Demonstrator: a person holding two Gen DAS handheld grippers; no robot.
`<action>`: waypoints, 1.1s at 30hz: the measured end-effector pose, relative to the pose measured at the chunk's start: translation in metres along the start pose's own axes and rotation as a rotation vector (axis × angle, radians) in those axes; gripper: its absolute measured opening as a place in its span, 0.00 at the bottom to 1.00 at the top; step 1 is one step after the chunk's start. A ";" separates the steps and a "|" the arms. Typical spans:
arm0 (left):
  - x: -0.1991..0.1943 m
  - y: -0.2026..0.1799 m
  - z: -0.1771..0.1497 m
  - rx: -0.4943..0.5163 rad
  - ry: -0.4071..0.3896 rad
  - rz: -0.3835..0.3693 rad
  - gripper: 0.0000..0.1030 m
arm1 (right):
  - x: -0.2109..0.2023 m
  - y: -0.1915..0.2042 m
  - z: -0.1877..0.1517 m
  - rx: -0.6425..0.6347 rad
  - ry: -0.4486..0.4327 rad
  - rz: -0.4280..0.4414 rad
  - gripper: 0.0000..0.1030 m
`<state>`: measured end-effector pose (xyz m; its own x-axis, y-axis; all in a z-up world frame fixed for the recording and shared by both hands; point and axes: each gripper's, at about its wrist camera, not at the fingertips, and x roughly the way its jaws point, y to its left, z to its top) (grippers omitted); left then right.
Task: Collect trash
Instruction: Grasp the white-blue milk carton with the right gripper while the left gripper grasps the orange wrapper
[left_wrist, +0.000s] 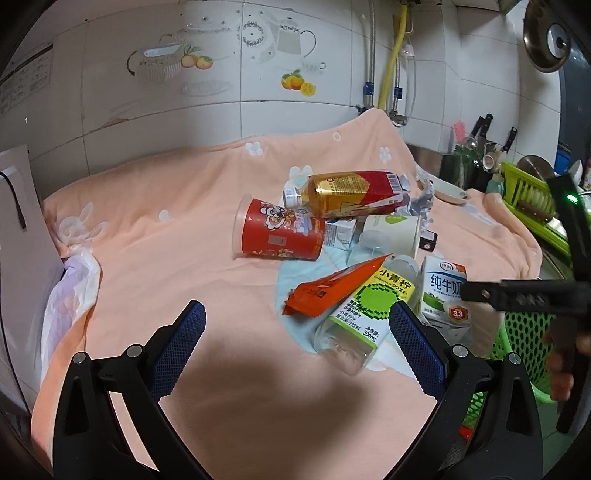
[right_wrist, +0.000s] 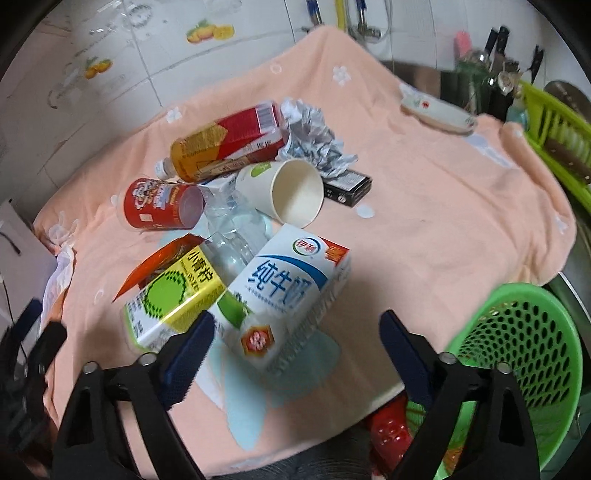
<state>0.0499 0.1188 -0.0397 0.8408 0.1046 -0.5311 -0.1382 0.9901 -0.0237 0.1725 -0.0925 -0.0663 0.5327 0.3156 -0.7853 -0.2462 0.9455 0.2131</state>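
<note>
A pile of trash lies on the peach cloth (left_wrist: 155, 266): a red cup (left_wrist: 280, 234), a tea bottle (left_wrist: 347, 192), a paper cup (right_wrist: 291, 192), an orange wrapper (left_wrist: 332, 291), a lime drink bottle (left_wrist: 362, 314), a milk carton (right_wrist: 288, 291), crumpled foil (right_wrist: 314, 136) and a small black box (right_wrist: 349, 188). My left gripper (left_wrist: 297, 325) is open and empty, just in front of the lime bottle. My right gripper (right_wrist: 297, 332) is open, its jaws astride the near end of the milk carton. A green perforated basket (right_wrist: 524, 354) stands at the right, below the table edge.
A tiled wall with pipes runs behind. A dish (right_wrist: 439, 110), knives (right_wrist: 495, 40) and a green dish rack (right_wrist: 554, 125) are at the far right. A white box (left_wrist: 18, 229) and a plastic bag (left_wrist: 70, 295) sit at the left edge. Something red (right_wrist: 388, 432) lies in the basket.
</note>
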 end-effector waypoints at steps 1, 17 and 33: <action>0.001 0.001 0.000 0.000 0.001 -0.003 0.95 | 0.005 -0.001 0.004 0.011 0.016 0.001 0.82; 0.021 -0.003 -0.003 0.036 0.053 -0.150 0.95 | 0.062 -0.004 0.038 0.151 0.187 -0.040 0.80; 0.057 -0.029 0.002 0.124 0.166 -0.386 0.94 | 0.081 -0.011 0.048 0.215 0.281 -0.003 0.80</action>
<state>0.1031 0.0959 -0.0675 0.7215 -0.2813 -0.6328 0.2419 0.9586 -0.1502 0.2573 -0.0739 -0.1040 0.2826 0.3065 -0.9089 -0.0526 0.9511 0.3044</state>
